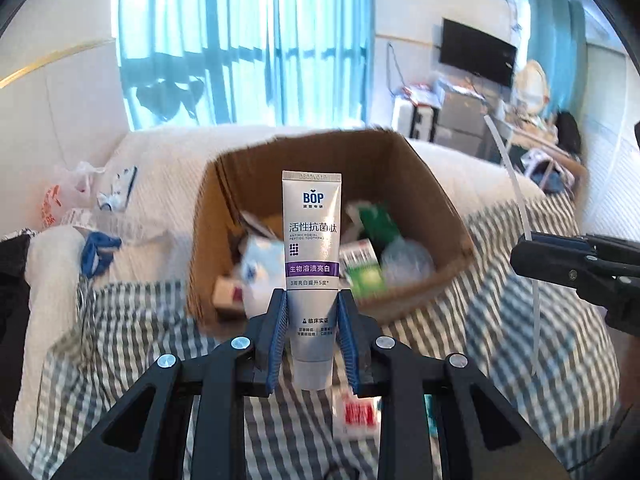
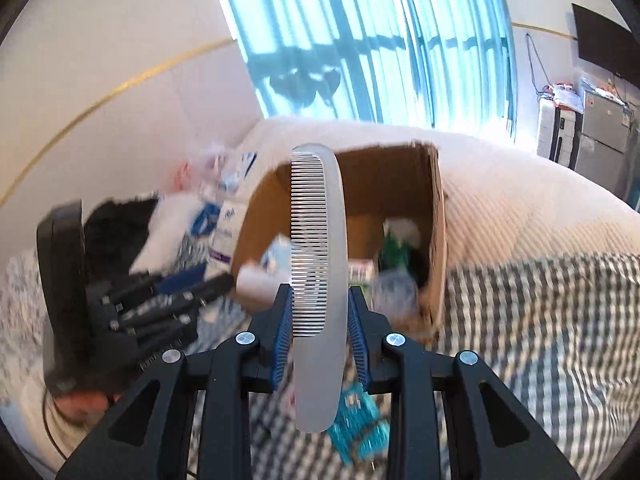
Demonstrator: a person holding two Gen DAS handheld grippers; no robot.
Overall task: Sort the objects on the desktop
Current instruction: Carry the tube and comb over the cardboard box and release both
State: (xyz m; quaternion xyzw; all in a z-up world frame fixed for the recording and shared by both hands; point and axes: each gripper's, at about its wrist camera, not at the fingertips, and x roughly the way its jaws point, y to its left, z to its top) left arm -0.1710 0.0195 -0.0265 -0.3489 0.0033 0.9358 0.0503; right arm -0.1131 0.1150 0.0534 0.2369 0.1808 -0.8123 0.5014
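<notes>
My left gripper (image 1: pixel 312 304) is shut on a grey BOP toothpaste tube (image 1: pixel 312 248), held upright in front of an open cardboard box (image 1: pixel 420 184) on the bed. The box holds several packets and a green box. My right gripper (image 2: pixel 320 304) is shut on a translucent white comb (image 2: pixel 320 280), held upright, teeth to the left, before the same box (image 2: pixel 438 232). The right gripper shows at the right edge of the left wrist view (image 1: pixel 516 256), with the comb edge-on (image 1: pixel 520 216). The left gripper shows blurred at the left of the right wrist view (image 2: pixel 224 282).
A striped grey and white blanket (image 1: pixel 520 340) covers the bed. A red and white packet (image 1: pixel 358 414) and a teal packet (image 2: pixel 360 428) lie on it below the grippers. Bags and packets (image 1: pixel 80 200) are piled at the left. A TV and cabinets (image 1: pixel 476 52) stand far right.
</notes>
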